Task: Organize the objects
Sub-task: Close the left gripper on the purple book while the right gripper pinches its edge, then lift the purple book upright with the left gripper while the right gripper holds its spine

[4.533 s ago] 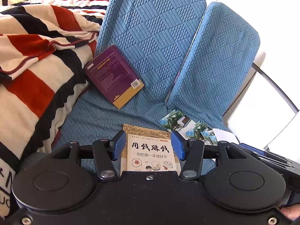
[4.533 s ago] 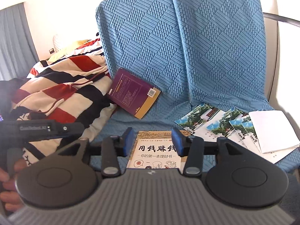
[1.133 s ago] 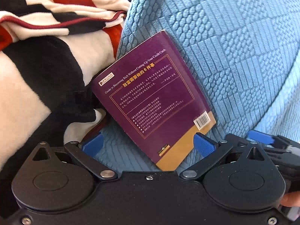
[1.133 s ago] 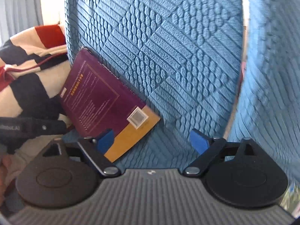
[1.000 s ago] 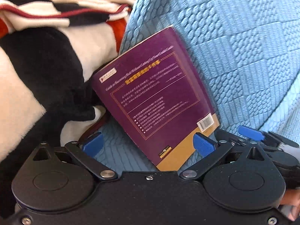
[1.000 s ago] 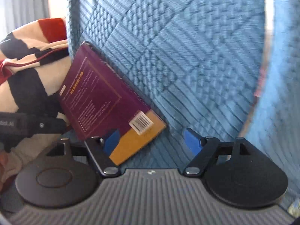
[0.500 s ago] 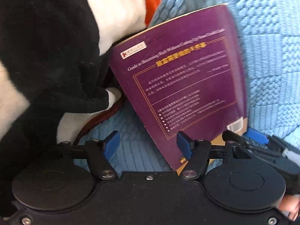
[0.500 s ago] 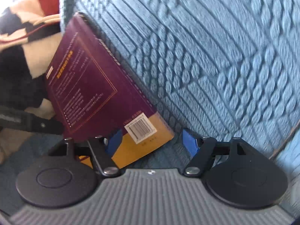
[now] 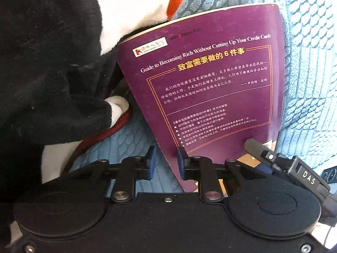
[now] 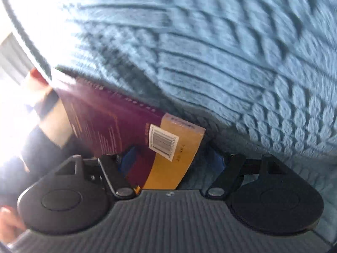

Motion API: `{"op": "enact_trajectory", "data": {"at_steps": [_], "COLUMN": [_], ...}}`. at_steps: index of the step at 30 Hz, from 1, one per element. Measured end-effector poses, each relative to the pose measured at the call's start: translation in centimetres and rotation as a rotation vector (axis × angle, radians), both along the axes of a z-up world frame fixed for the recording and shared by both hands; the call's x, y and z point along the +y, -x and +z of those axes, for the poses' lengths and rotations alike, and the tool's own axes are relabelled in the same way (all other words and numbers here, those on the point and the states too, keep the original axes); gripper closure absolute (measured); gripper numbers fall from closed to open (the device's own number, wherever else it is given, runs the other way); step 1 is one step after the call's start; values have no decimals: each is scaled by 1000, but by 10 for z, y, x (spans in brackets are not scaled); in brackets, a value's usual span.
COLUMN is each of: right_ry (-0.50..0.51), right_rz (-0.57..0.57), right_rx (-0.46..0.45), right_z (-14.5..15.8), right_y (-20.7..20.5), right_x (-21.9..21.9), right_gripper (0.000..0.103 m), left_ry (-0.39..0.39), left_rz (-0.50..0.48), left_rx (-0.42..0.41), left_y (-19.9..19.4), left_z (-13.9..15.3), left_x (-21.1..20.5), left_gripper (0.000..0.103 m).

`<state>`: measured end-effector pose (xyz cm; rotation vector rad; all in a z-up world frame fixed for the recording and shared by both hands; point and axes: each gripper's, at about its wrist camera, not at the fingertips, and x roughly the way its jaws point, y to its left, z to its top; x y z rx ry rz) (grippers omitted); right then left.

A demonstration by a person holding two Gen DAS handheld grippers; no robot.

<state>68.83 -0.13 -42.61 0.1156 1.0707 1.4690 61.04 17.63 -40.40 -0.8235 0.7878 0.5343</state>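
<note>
Evidently we were picking up the purple paperback book [image 9: 210, 92] leaning on the blue quilted seat back [image 9: 311, 63]. Our left gripper [image 9: 165, 164], narrowly parted, held nothing beside the book's lower edge; our right gripper [image 10: 172, 160], wider, straddled its orange corner, grip uncertain. Next we needed to clamp and lift.

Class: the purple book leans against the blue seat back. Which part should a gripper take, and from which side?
Probably the purple book by its orange bottom corner, approached from the front right: that corner juts free of the blue seat back, so the right gripper already straddles it.
</note>
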Motion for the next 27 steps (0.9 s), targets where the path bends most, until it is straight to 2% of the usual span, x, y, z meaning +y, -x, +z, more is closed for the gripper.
{"op": "enact_trajectory", "data": {"at_steps": [9,15,17,21,27], "right_ry": [-143,-240,-257,-248,-236], "right_rz": [73,140,165,190,219], "right_rx": [61,27,6,-86,-280], "right_z": [4,20,26,39,62], "right_y": [-5,-5,-4,3,35], "right_x": [-10,-30,-38,-48,-61], "right_gripper": [29,41,49,74,81], "left_ry": [-1,9,8,-1,-5], "left_rz": [-13,-20,-27,-41,-39], "left_rx": [-9,-18,-18,-14,-18], "left_y": [-1,1,1,2,6], "left_z": [-2,-2,-2,-2,3], "left_x": [-1,-3,-6,-14,-28], "left_gripper": [84,86,88,89,89]}}
